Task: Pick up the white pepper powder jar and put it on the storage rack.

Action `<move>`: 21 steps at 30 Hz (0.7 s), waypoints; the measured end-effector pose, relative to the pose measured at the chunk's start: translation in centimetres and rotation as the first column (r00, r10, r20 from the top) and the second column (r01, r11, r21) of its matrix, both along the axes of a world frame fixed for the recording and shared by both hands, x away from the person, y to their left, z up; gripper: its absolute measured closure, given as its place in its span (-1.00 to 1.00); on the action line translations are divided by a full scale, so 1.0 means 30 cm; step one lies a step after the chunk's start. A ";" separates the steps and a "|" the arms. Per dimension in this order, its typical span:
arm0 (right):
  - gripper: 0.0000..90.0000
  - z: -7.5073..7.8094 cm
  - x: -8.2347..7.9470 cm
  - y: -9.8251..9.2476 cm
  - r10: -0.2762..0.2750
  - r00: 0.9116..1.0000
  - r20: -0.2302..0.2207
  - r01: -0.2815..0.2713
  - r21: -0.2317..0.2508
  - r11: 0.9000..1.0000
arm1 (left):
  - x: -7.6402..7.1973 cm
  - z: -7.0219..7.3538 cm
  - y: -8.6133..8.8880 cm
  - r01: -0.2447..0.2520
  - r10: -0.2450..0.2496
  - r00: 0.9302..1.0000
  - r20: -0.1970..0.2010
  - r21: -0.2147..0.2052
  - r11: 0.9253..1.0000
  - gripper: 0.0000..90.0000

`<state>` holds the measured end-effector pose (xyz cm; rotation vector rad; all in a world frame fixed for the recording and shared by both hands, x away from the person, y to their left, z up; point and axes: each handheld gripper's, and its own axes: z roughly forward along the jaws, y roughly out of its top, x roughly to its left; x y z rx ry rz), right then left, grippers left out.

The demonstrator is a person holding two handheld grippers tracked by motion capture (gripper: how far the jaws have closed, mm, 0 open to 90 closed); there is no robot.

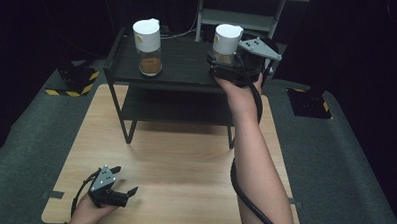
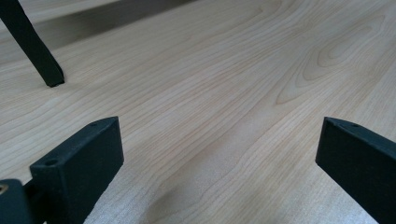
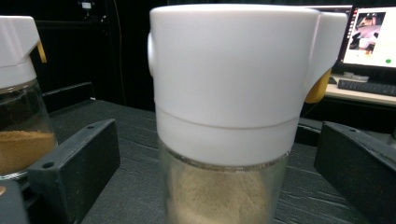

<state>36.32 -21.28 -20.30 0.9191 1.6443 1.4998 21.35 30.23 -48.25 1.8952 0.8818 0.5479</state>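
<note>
The right tool (image 1: 223, 68) stood at the top shelf of the black rack (image 1: 188, 56), its jaws spread wide on either side of a glass shaker jar (image 3: 224, 116) with a tall white cap. Gaps showed between both pads and the jar, so nothing was gripped. The jar stood on the shelf near its right end, well apart from a second jar (image 1: 148, 46) of browner powder towards the left end.

The jar would probably handle as a stiff, fairly light thing, the pale powder filling only its lower part, but the glass looked smooth and breakable. The broad white cap overhung the glass, so the surest hold seemed to be across the glass body just under the cap, where the rim would stop it slipping down.

It stood upright, long axis vertical, cap on top. In the right gripper view the cap's spout with its yellow tab pointed off to the right.

The left tool (image 1: 114, 191) rested low over the wooden counter (image 2: 224, 93), jaws wide apart and empty.
</note>
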 end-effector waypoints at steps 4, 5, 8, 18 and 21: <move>-1.00 -0.004 -0.017 -0.005 0.008 1.000 0.006 -0.008 0.004 1.000 | -0.002 0.002 -0.006 -0.001 0.001 1.000 -0.001 0.007 1.000 -0.97; -1.00 -0.006 -0.022 -0.006 0.013 1.000 0.006 -0.013 0.005 1.000 | -0.003 0.002 -0.007 -0.003 0.003 1.000 0.000 0.008 1.000 -0.97; -1.00 -0.007 -0.038 -0.010 0.016 1.000 0.007 -0.016 0.005 1.000 | -0.006 0.001 -0.008 -0.004 0.004 1.000 0.006 0.010 1.000 -0.97; -1.00 -0.031 -0.099 -0.028 0.030 0.999 0.015 -0.030 0.003 1.000 | -0.016 -0.003 -0.013 -0.020 0.020 1.000 0.015 0.008 1.000 -0.97; -1.00 -0.051 -0.122 -0.037 0.037 0.999 0.023 -0.036 -0.002 0.999 | -0.022 -0.006 -0.015 -0.019 0.018 0.999 0.027 0.009 1.000 -0.97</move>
